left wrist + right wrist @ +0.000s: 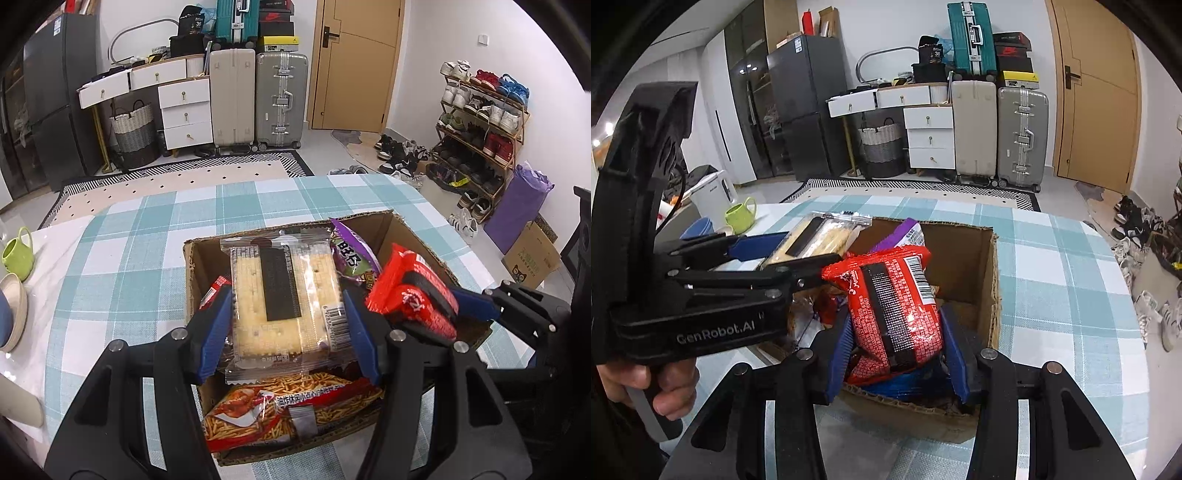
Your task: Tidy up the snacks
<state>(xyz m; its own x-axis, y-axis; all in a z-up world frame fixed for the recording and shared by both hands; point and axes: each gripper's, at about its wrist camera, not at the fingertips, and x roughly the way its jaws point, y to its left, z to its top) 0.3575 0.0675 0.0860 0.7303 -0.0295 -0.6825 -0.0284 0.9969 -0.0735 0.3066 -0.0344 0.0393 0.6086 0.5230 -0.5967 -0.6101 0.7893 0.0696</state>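
Observation:
An open cardboard box (192, 266) stands on the checked tablecloth and holds several snack bags. Among them are a red bag of fried sticks (280, 410) and a purple packet (351, 254). My left gripper (286, 295) is shut on a clear packet of crackers (258, 325) over the box's near side. In the right wrist view, my right gripper (897, 314) is shut on a red packet (894, 295) with a black strip, over the box (993, 288). The left gripper (812, 247) with the cracker packet (816, 236) is at the left there, its handle in a person's hand (665, 384).
A green mug (18, 251) and stacked bowls (11, 314) sit at the table's left edge, with a white kettle (713, 192) behind them. A blue packet (908, 384) lies low in the box. Suitcases, drawers and a shoe rack stand beyond the table.

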